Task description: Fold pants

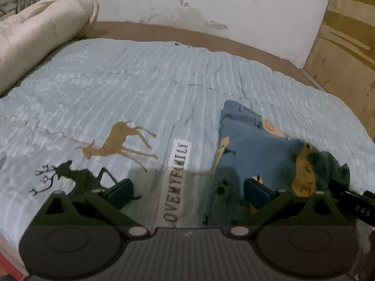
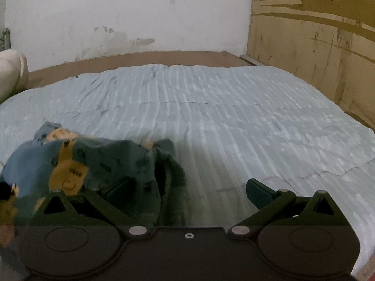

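The pants (image 1: 255, 145) are blue with orange patches and lie bunched on the light blue bedspread (image 1: 145, 82), right of the deer print. My left gripper (image 1: 187, 189) is open, its right finger (image 1: 256, 193) over the pants' left part. In the right wrist view the pants (image 2: 103, 159) form a rumpled heap at the lower left. My right gripper (image 2: 187, 189) is open, its left finger partly under or against the cloth; whether it touches is unclear. The right gripper's tip (image 1: 344, 189) shows at the pants' right edge.
A rolled cream blanket (image 1: 39, 28) lies at the bed's far left. A brown bed frame (image 1: 211, 35) and a white wall bound the far side. A wooden board (image 2: 316, 46) stands at the right. The bedspread (image 2: 234, 117) stretches wide to the right of the pants.
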The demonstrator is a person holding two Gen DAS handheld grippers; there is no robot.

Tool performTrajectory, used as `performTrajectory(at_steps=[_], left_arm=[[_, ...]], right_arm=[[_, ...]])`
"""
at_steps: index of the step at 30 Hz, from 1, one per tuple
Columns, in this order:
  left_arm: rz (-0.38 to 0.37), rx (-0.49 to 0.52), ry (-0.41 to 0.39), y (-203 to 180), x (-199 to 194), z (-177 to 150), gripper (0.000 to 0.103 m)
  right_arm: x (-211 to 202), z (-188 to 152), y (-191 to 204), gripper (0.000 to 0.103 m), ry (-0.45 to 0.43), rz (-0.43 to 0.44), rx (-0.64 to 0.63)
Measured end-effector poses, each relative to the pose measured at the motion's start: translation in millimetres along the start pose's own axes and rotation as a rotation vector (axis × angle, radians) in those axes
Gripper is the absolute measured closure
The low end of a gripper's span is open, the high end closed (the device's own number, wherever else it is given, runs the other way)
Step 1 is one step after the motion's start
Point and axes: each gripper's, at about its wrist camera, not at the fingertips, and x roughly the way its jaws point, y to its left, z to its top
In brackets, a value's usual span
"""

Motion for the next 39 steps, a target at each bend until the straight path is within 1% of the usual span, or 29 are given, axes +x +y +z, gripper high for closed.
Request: performTrajectory(at_steps=[10,15,20,22,24,26,28,30,32,33,34,35,39], left_arm=[[0.008,0.068,0.002,-0.3,-15.8,-23.0,0.001],[-0.004,0.093,-0.005,4.1,-24.4,-32.3,0.001],[-0.006,0.108,0.002,5.9,-28.4,-33.1,0.001],[-0.01,0.102,0.007,6.9,-27.7,-32.4,0.001],[-0.01,0.099,0.01,6.6,-27.6,-31.8,0.001],[-0.009,0.101,0.007,6.1,-27.9,-32.8,0.001],[-0.009,0.101,0.005,6.4,-28.3,-33.6,0.001],[-0.009,0.103,0.005,6.7,-28.2,-33.8,0.001],[-0.009,0.11,0.006,6.5,-27.9,-34.0,0.001],[-0.009,0.111,0.006,6.5,-27.8,-34.2,0.001],[-0.008,0.111,0.007,6.6,-27.7,-34.2,0.001],[-0.008,0.11,0.008,6.7,-27.7,-34.2,0.001],[-0.004,0.109,0.01,6.3,-29.1,-33.5,0.001]], right_arm=[[-28.5,-22.0,-13.0,0.001,0.0,0.03,0.01],[-38.8,-34.2,-15.3,0.001,-0.026,0.039,-0.001],[-50.9,-45.2,-14.2,0.001,-0.053,0.04,-0.013],[-60.4,-43.5,-10.9,0.001,-0.091,0.031,0.014],[-66.0,-39.5,-4.1,0.001,-0.127,0.071,0.016],[-65.3,-34.4,9.1,0.001,-0.139,0.129,-0.033],[-59.4,-30.9,22.2,0.001,-0.122,0.142,-0.085],[-46.5,-29.1,31.1,0.001,-0.045,0.125,-0.114],[-35.2,-32.3,28.1,0.001,0.046,0.131,-0.093],[-34.1,-34.3,21.8,0.001,0.065,0.144,-0.051],[-35.1,-36.2,16.0,0.001,0.075,0.152,-0.02],[-37.1,-37.8,13.1,0.001,0.078,0.154,-0.014],[-49.0,-49.6,7.2,0.001,0.048,0.156,-0.046]])
